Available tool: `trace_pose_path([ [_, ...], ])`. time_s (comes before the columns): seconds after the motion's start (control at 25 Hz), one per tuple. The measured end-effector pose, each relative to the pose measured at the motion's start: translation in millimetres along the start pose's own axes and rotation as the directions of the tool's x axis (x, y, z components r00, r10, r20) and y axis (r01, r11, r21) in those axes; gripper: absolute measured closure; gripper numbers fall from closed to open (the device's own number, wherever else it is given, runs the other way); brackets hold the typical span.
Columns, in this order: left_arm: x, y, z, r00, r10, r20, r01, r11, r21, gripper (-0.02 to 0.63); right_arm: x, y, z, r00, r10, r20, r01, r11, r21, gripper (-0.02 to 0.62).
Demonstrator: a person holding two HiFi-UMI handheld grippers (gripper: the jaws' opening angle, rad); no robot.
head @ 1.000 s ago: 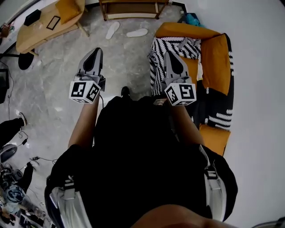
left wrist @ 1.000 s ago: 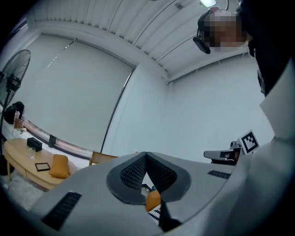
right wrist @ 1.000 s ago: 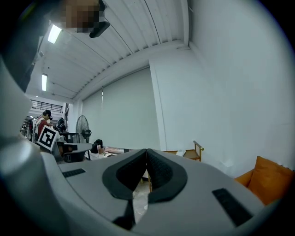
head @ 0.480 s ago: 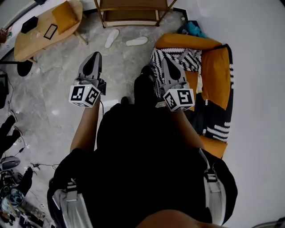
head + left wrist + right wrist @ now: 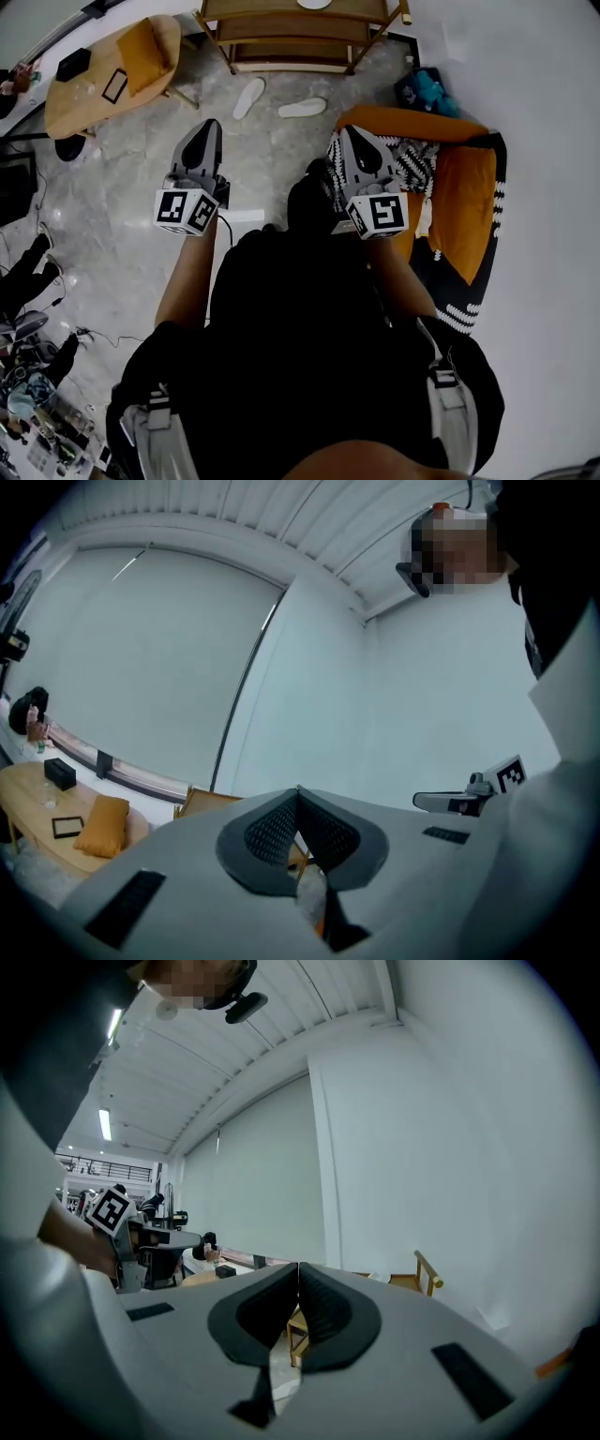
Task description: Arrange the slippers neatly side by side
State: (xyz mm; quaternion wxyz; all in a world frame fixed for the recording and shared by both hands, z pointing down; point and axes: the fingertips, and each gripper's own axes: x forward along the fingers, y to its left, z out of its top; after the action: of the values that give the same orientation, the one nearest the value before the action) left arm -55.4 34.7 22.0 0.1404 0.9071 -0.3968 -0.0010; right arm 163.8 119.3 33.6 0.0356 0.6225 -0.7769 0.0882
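Observation:
Two white slippers lie apart on the grey marble floor ahead, the left slipper [image 5: 248, 97] slanted and the right slipper [image 5: 302, 108] lying almost crosswise, both just in front of a wooden shelf unit [image 5: 298, 37]. My left gripper [image 5: 205, 131] is held at chest height, shut and empty, well short of the slippers. My right gripper [image 5: 352, 139] is level with it, also shut with nothing between its jaws. In both gripper views the jaws meet at the tip [image 5: 298, 791] [image 5: 298, 1267] and point at walls and ceiling; no slipper shows there.
An orange armchair [image 5: 459, 197] with a black-and-white patterned throw stands close on the right. An oval wooden table [image 5: 94, 80] with an orange cushion is at the far left. Cables and gear lie at the lower left, where another person's legs [image 5: 23, 281] show.
The view has advanced: slippers and shelf sit lower and closer in the head view, and the armchair has shifted right. Both grippers stay shut and held the same way.

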Motion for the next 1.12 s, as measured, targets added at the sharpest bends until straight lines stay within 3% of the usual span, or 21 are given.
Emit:
trace_pose_path([
  [0.28, 82, -5, 1, 0.998, 0.050, -0.046, -0.049, 0.999, 0.022, 0.591, 46, -69, -18, 0.998, 0.056, -0.029, -0.054, 0.996, 0.073, 0.563],
  [0.68, 147, 23, -15, 0.990, 0.083, -0.111, -0.074, 0.993, 0.087, 0.591, 107, -123, -47, 0.997, 0.074, -0.017, -0.072, 0.990, 0.118, 0.563],
  [1.12, 198, 85, -107, 0.975, 0.050, -0.215, -0.031, 0.995, 0.090, 0.591, 161, -149, -114, 0.998, 0.020, -0.051, -0.013, 0.991, 0.132, 0.563],
])
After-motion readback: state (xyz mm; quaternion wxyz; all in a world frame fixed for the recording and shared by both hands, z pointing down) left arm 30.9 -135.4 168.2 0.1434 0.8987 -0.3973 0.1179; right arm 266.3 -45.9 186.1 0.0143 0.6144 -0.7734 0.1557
